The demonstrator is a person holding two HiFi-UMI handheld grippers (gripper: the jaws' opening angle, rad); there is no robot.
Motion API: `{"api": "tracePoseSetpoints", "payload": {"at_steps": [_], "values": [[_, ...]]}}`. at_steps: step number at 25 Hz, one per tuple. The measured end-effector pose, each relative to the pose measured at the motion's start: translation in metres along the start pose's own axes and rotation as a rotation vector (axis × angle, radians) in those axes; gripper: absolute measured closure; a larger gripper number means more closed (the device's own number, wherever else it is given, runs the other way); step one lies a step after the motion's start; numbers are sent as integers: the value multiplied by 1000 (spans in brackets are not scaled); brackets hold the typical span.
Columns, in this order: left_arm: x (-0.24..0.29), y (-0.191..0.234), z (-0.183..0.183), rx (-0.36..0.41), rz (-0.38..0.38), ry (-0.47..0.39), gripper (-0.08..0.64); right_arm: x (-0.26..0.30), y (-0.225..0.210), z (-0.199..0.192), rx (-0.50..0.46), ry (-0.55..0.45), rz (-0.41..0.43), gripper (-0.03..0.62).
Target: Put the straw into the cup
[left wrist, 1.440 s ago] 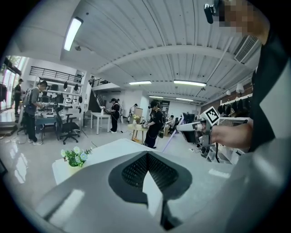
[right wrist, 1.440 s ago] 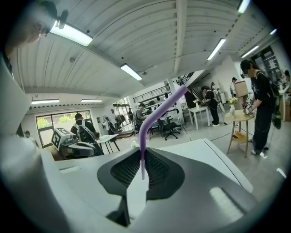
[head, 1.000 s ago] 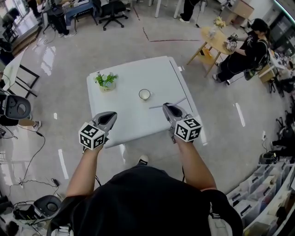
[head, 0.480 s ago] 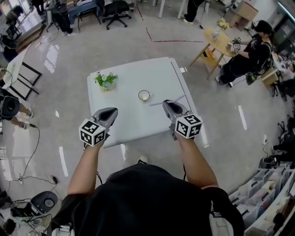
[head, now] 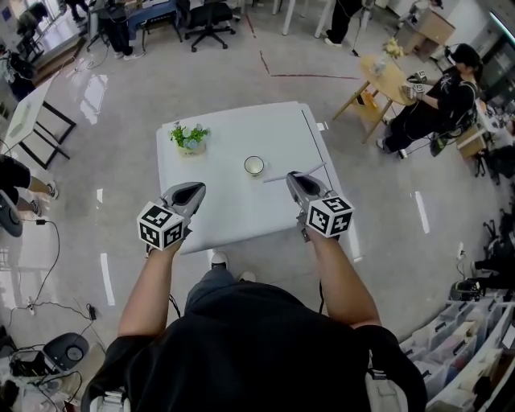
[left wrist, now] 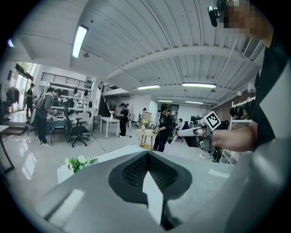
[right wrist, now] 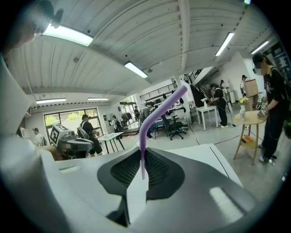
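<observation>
A small white cup (head: 253,165) stands near the middle of the white table (head: 225,217). My right gripper (head: 295,179) hovers just right of the cup, shut on a thin purple straw (head: 314,170) that lies roughly level across its jaws. In the right gripper view the straw (right wrist: 152,118) rises from the closed jaws of the right gripper (right wrist: 142,175) and bends to the right at its top. My left gripper (head: 190,193) is held over the table's front left, shut with nothing in it. The left gripper view shows the left gripper (left wrist: 150,182) with its jaws together.
A small potted plant (head: 189,137) sits at the table's back left corner. Around the table is open floor. A person sits at a small wooden table (head: 385,74) to the back right, and office chairs (head: 205,16) stand at the back.
Both grippers have stayed almost where they were, the straw still in the right one. The person's foot has stepped forward at the table's near edge.
</observation>
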State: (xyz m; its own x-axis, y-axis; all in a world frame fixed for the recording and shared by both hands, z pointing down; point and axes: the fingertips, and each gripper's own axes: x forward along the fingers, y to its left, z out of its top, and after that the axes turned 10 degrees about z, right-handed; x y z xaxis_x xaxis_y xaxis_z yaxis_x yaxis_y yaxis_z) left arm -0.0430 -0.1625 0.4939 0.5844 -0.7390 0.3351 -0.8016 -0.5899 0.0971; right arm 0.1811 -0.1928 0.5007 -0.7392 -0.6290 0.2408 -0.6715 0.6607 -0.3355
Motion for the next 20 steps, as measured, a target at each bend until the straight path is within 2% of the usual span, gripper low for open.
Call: {"api": "tracePoseSetpoints", "payload": {"at_steps": [8,20], "values": [[2,11,-4,-6,-10,4,560,6,-1,0,-3,13,-17,529],[43,46,-8,-29,-55,19,560,44,-28,-4,23,46,-52,529]]}}
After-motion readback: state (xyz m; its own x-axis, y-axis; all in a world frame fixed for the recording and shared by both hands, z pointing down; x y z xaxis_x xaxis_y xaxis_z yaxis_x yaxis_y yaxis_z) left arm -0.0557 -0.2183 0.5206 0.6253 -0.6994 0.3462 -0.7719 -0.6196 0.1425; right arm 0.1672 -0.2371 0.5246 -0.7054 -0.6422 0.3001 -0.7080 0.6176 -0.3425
